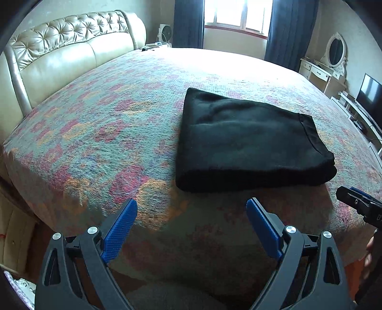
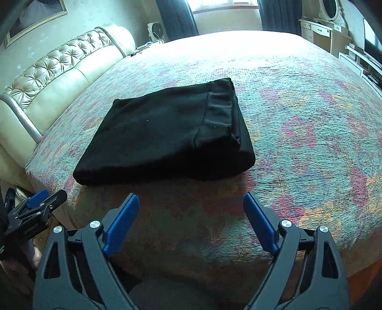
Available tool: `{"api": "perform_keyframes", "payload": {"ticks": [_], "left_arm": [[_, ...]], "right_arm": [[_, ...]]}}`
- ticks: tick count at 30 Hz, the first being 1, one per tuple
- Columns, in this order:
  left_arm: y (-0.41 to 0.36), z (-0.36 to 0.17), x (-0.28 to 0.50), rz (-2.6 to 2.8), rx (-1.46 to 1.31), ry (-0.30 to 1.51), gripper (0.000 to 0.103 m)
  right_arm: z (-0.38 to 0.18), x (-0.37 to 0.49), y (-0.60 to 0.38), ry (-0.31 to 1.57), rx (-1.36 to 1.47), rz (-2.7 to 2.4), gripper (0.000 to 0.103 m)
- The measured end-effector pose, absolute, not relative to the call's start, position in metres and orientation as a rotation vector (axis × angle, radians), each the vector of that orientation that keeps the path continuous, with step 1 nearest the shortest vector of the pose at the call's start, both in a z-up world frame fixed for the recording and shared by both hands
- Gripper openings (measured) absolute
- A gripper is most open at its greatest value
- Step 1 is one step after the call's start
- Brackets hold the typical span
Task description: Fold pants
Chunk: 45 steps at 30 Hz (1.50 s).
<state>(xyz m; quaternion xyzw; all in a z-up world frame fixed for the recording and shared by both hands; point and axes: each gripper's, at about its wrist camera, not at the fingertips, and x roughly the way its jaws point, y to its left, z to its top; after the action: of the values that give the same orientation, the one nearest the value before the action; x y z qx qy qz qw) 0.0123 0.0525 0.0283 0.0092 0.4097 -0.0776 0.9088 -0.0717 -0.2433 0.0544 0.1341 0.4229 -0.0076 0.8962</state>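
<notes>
The black pants (image 1: 250, 140) lie folded into a compact flat rectangle on the bed's patterned cover (image 1: 107, 124), near its front edge. They also show in the right wrist view (image 2: 167, 136), with the waistband on top at the far right. My left gripper (image 1: 191, 205) is open and empty, just short of the fold's near edge. My right gripper (image 2: 191, 199) is open and empty, also just in front of the pants. Neither touches the cloth. The right gripper shows at the right edge of the left wrist view (image 1: 358, 202), the left gripper at the left edge of the right wrist view (image 2: 35, 205).
A tufted cream headboard (image 1: 66, 47) runs along the bed's left side. A window with dark curtains (image 1: 238, 14) is at the back. A white dressing table with an oval mirror (image 1: 331, 62) and a TV (image 1: 370, 95) stand on the right.
</notes>
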Motion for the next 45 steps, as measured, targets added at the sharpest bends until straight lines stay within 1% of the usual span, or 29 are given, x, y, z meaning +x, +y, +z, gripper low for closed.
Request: {"api": "perform_keyframes", "payload": {"ticks": [5, 22, 35, 45], "left_arm": [[0.048, 0.032, 0.012, -0.148, 0.045, 0.820, 0.091], [0.045, 0.033, 0.012, -0.118, 0.067, 0.816, 0.091], [0.043, 0.034, 0.012, -0.111, 0.084, 0.799, 0.091], [0.038, 0.040, 0.006, -0.092, 0.110, 0.752, 0.091]], "right_arm": [[0.050, -0.071, -0.242, 0.888, 0.268, -0.015, 0.089], [0.037, -0.066, -0.241, 0.935, 0.270, -0.002, 0.089], [0.035, -0.066, -0.241, 0.939, 0.272, -0.003, 0.089], [0.034, -0.067, -0.242, 0.941, 0.270, 0.000, 0.089]]}}
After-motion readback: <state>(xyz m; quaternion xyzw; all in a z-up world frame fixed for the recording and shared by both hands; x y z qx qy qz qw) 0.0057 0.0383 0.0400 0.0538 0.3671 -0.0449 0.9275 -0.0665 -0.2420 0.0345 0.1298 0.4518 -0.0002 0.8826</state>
